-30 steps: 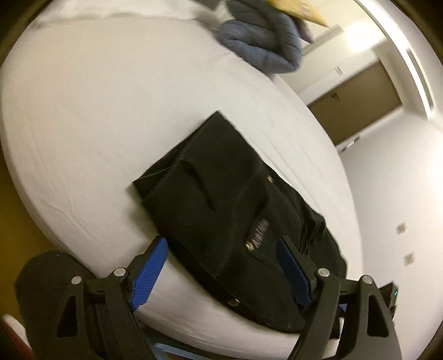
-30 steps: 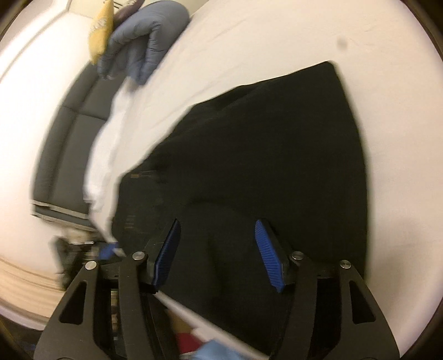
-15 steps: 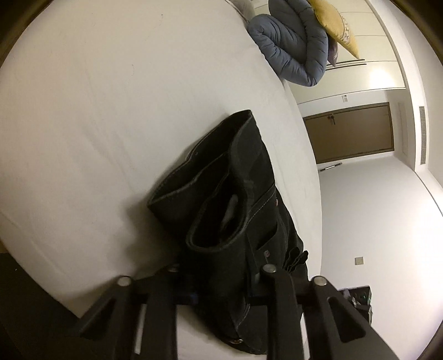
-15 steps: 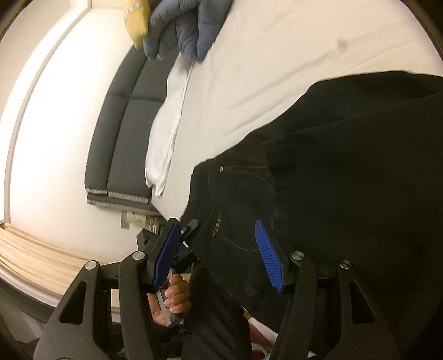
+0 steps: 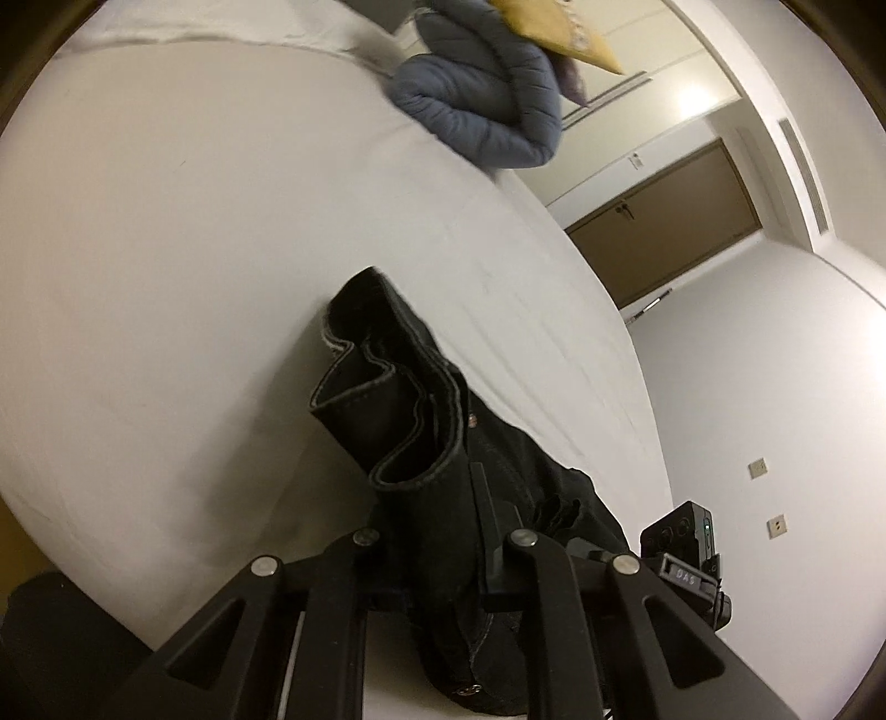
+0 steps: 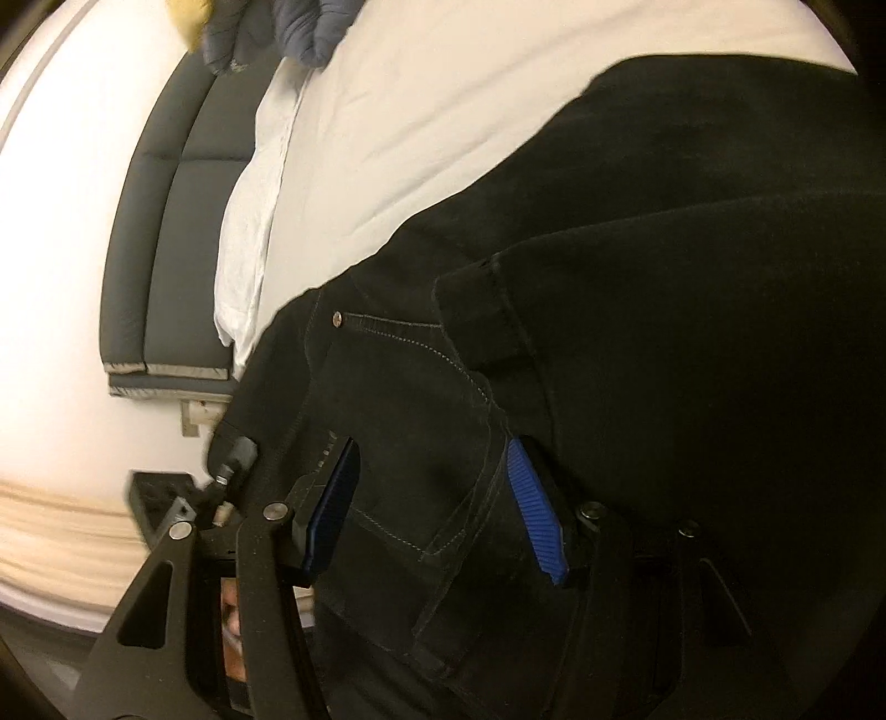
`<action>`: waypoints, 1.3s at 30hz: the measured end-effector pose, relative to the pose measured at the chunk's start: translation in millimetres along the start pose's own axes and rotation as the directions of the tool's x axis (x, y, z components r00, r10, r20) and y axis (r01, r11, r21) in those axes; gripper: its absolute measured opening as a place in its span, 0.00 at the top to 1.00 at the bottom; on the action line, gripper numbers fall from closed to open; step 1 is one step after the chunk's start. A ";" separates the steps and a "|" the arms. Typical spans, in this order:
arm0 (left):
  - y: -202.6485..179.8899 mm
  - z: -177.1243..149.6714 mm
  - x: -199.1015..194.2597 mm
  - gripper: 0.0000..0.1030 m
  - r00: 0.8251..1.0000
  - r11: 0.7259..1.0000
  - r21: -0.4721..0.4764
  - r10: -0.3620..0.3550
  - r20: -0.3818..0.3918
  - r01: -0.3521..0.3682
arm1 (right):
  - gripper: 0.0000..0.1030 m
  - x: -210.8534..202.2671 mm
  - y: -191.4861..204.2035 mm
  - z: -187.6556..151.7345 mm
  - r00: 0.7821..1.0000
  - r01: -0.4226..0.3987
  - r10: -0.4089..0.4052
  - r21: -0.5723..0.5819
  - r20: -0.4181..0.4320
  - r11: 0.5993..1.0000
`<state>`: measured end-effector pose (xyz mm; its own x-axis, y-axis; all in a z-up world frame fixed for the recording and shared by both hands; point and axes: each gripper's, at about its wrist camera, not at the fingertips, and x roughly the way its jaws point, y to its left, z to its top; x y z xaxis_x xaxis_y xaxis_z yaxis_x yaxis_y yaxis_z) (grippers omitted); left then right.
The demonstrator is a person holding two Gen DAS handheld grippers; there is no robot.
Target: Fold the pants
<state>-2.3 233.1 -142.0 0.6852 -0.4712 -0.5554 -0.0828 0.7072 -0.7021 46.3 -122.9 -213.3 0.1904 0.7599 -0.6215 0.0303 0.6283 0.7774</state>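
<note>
Black pants (image 5: pixel 410 421) lie folded on a white bed (image 5: pixel 166 249). My left gripper (image 5: pixel 437 565) is shut on the near edge of the pants, and the cloth bunches up and stands in folds beyond the fingers. In the right wrist view the pants (image 6: pixel 664 277) fill most of the frame, with a pocket seam and a rivet showing. My right gripper (image 6: pixel 432 509) is open, its blue pads (image 6: pixel 531 509) spread over the pocket area, close above the cloth.
A grey-blue padded jacket (image 5: pixel 487 105) and a yellow cushion (image 5: pixel 554 27) lie at the far end of the bed. A dark headboard (image 6: pixel 166 221) and a white pillow (image 6: pixel 249 194) show at the left of the right wrist view. A brown door (image 5: pixel 664 221) stands beyond the bed.
My left gripper closed on the near edge of the pants and lifted it into bunched folds. My right gripper moved closer to the pocket area and stayed open.
</note>
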 end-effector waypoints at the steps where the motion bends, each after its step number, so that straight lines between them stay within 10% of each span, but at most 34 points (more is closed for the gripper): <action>1: -4.4 0.6 0.1 0.86 1.000 1.000 0.010 0.001 0.003 -0.001 | 0.47 -2.5 -1.6 -2.0 1.000 -0.001 0.001 -0.008 0.011 1.000; 11: -116.8 -16.2 9.7 0.86 1.000 0.942 0.335 0.018 -0.003 -0.016 | 0.44 -55.7 -8.7 -9.0 0.985 -0.136 0.133 0.018 0.108 0.991; 19: -222.8 -130.1 90.0 0.87 0.975 0.740 0.670 0.095 -0.201 0.066 | 0.28 -155.7 -40.4 -12.2 0.947 -0.227 0.226 -0.023 0.230 0.974; 28: -259.8 -200.4 119.8 0.87 0.951 0.570 0.817 0.198 -0.238 0.086 | 0.26 -200.8 -84.6 -34.8 0.977 -0.014 0.020 -0.029 0.210 0.999; 30: -264.9 -203.9 120.2 0.87 0.953 0.551 0.831 0.205 -0.223 0.076 | 0.30 -201.6 -101.2 -35.8 0.980 0.047 -0.050 0.019 0.190 0.999; 35: -273.2 -217.7 121.3 0.87 0.950 0.523 0.850 0.224 -0.217 0.071 | 0.81 -208.0 -127.5 -42.5 0.979 0.012 -0.016 0.023 0.205 1.000; 39: -285.3 -219.5 117.9 0.87 0.958 0.493 0.866 0.200 -0.204 0.081 | 0.87 -231.4 -113.8 -50.1 0.963 0.082 -0.062 -0.064 0.264 0.995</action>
<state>-56.7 -139.9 -104.9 0.4925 -0.4174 -0.7637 0.6415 0.7671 -0.0056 -50.4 -361.8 -162.7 0.4404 0.6484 -0.6209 -0.0174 0.6977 0.7162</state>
